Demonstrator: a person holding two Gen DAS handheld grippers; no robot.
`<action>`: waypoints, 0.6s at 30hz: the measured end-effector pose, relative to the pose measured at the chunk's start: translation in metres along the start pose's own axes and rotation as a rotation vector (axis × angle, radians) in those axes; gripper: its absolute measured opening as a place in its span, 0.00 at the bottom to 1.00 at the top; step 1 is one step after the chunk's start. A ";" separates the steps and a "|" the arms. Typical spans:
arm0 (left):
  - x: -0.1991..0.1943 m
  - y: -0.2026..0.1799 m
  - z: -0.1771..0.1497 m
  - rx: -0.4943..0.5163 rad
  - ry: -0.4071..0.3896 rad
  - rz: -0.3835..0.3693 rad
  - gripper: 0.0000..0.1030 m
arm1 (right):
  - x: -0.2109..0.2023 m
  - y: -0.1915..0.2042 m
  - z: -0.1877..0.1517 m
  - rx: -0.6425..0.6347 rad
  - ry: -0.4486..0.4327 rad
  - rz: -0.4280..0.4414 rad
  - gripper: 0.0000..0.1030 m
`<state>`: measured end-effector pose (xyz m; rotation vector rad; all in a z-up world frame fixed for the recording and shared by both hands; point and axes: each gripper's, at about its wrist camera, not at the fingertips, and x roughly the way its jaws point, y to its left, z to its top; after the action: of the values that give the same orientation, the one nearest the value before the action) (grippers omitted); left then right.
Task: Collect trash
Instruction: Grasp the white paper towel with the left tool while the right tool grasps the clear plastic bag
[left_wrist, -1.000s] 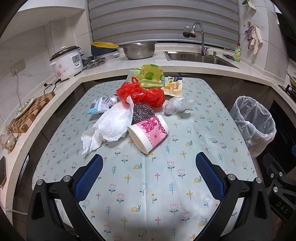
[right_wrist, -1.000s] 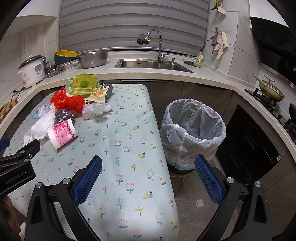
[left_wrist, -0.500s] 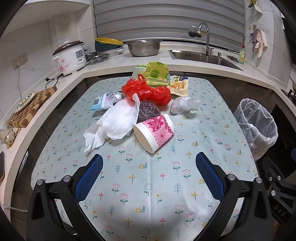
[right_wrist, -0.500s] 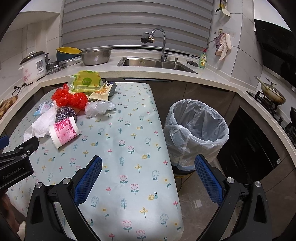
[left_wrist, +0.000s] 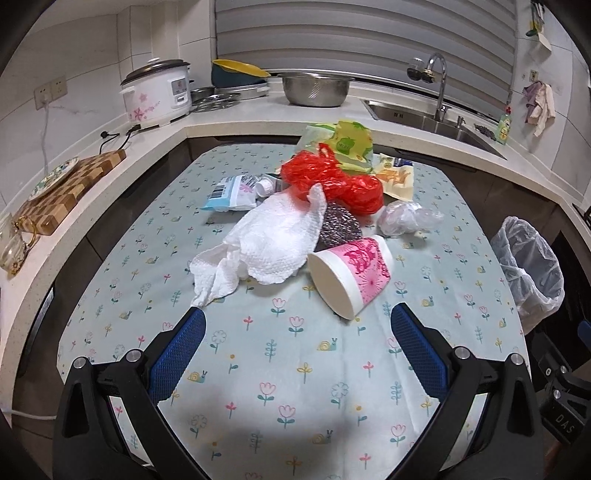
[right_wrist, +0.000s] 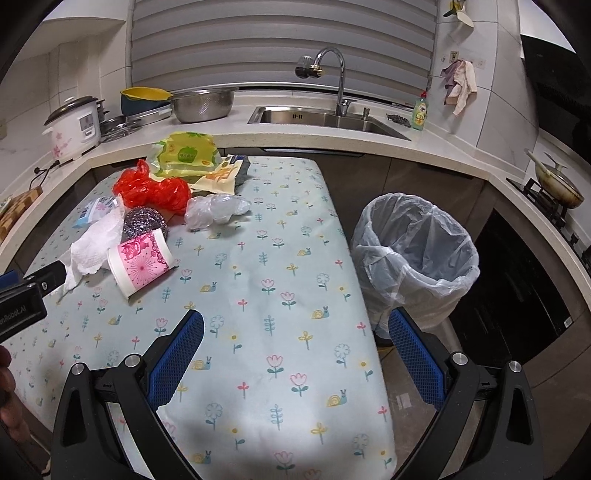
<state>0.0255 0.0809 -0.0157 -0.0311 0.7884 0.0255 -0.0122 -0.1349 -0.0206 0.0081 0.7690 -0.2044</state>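
A trash pile lies on the flowered table (left_wrist: 295, 369): a pink paper cup (left_wrist: 351, 277) on its side, a white paper towel (left_wrist: 266, 247), a steel scourer (left_wrist: 340, 225), a red plastic bag (left_wrist: 332, 181), a clear plastic bag (left_wrist: 406, 218), a blue wrapper (left_wrist: 232, 194) and yellow-green packets (left_wrist: 343, 142). A bin with a clear liner (right_wrist: 417, 254) stands on the floor right of the table. My left gripper (left_wrist: 297, 328) is open, just short of the cup and towel. My right gripper (right_wrist: 295, 332) is open over the table's right edge near the bin.
A counter wraps around the table with a rice cooker (left_wrist: 157, 94), steel bowl (left_wrist: 314, 88), sink and tap (right_wrist: 332, 118), and a chopping board (left_wrist: 66, 188). A stove with a pan (right_wrist: 557, 188) is at far right. The left gripper body (right_wrist: 22, 299) shows at the right view's left edge.
My left gripper has moved forward and lower toward the cup and paper towel. My right gripper has shifted slightly forward along the table edge. Both stay open.
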 end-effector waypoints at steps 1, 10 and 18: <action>0.003 0.005 0.001 -0.010 0.003 0.006 0.93 | 0.004 0.006 0.001 -0.006 0.005 0.010 0.93; 0.039 0.048 0.011 -0.041 0.046 0.043 0.93 | 0.031 0.054 0.016 -0.061 0.013 0.067 0.93; 0.069 0.072 0.030 -0.087 0.073 0.013 0.93 | 0.073 0.063 0.055 -0.002 0.012 0.066 0.93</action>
<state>0.0931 0.1549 -0.0450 -0.1098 0.8605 0.0707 0.0890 -0.0909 -0.0358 0.0332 0.7798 -0.1409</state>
